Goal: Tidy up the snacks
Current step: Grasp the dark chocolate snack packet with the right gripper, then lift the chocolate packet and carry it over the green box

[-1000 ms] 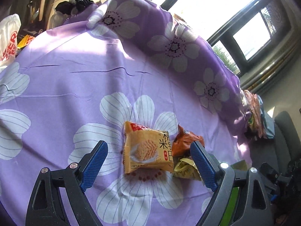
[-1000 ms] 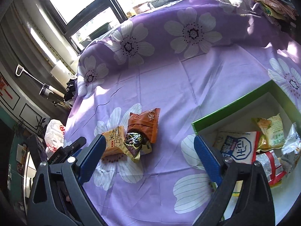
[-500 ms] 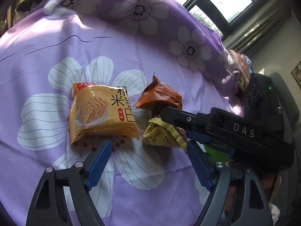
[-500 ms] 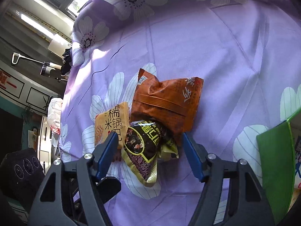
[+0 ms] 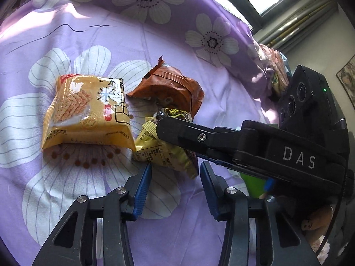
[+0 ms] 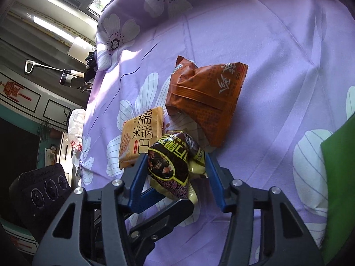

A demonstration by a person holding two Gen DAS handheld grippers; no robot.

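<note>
Three snack packs lie close together on the purple flowered cloth. A yellow rice-cracker pack point(image 5: 87, 110) point(image 6: 139, 137) is on the left, a brown pack point(image 5: 170, 88) point(image 6: 206, 102) lies beyond it, and a dark brown and yellow pack point(image 6: 173, 164) point(image 5: 164, 148) is nearest. My right gripper point(image 6: 175, 168) has its blue pads on both sides of the dark and yellow pack and is shut on it. My left gripper point(image 5: 175, 177) hovers just in front of the same pack, jaws partly closed and empty. The right gripper's black arm point(image 5: 244, 146) crosses the left wrist view.
The green edge of a box point(image 6: 337, 177) stands at the right, with a strip also showing in the left wrist view point(image 5: 255, 184). The cloth rises in a fold at the back point(image 5: 155, 4). Windows and room clutter lie beyond.
My right gripper has come down onto the dark and yellow pack and closed on it. My left gripper has moved closer to the packs and its jaws have narrowed.
</note>
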